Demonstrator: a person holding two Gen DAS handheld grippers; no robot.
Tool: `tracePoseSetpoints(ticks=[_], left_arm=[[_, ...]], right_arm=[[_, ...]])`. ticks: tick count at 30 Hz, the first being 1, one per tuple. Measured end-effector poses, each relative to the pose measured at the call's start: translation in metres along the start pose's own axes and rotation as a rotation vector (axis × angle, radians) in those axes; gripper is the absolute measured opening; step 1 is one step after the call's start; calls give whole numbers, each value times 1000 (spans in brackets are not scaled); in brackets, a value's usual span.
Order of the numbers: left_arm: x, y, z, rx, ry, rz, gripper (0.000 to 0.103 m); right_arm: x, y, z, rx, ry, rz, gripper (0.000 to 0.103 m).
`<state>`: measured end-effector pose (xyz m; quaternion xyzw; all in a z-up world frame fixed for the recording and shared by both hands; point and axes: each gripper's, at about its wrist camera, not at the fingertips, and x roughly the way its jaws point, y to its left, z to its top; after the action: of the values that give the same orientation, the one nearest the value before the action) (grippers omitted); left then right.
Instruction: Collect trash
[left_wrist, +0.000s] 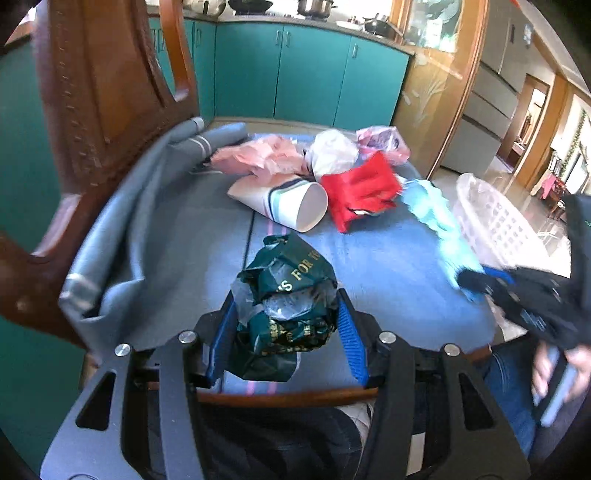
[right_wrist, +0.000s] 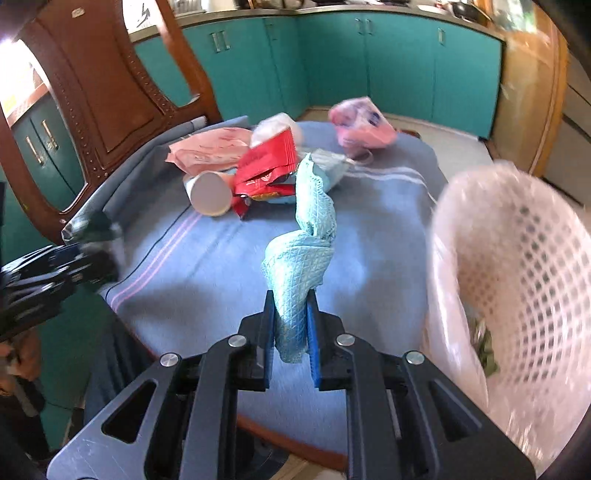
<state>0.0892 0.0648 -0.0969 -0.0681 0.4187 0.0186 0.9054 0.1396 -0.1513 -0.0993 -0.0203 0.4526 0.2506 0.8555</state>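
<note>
My left gripper (left_wrist: 286, 314) is shut on a crumpled dark green bag with gold print (left_wrist: 288, 291), held over the blue cloth near its front edge. My right gripper (right_wrist: 291, 325) is shut on a light blue textured tissue (right_wrist: 303, 258), lifted above the cloth; the tissue also shows in the left wrist view (left_wrist: 439, 221). A white lattice basket with a plastic liner (right_wrist: 517, 266) stands at the right, some trash inside. On the cloth lie a paper cup (left_wrist: 291, 203), a red wrapper (left_wrist: 360, 190), pink paper (left_wrist: 258, 158), a white bag (left_wrist: 332, 151) and a pink bag (right_wrist: 362, 125).
A wooden chair back (left_wrist: 103, 110) rises at the left, over the blue cloth (left_wrist: 388, 266). Teal cabinets (left_wrist: 306, 74) run behind. The basket (left_wrist: 495, 218) stands off the cloth's right edge. A person's hand (left_wrist: 561, 373) holds the right gripper.
</note>
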Motion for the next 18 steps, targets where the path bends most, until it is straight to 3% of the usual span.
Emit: tracePoseSetpoints(ticks=[1,3,6,9,11,18], left_arm=[[9,-3,1,-4,11,3,53],[22,-6,2,-10,31,14,54],[37,-10,4,-12,44,19,56],[42,-9,6,-20,40,23,65],[42,-7,6,-32,38,18,82],[40,7,6,-77,41,27,85]], right_arm=[[0,0,-3,3,1,11,20],[5,0,-5,8,15,27,39],[5,1,-5,23,7,10,56],[9,2,1,42,6,15,62],[12,2,4,49,4,8,64],[31,1,9,84,37,-30,65]])
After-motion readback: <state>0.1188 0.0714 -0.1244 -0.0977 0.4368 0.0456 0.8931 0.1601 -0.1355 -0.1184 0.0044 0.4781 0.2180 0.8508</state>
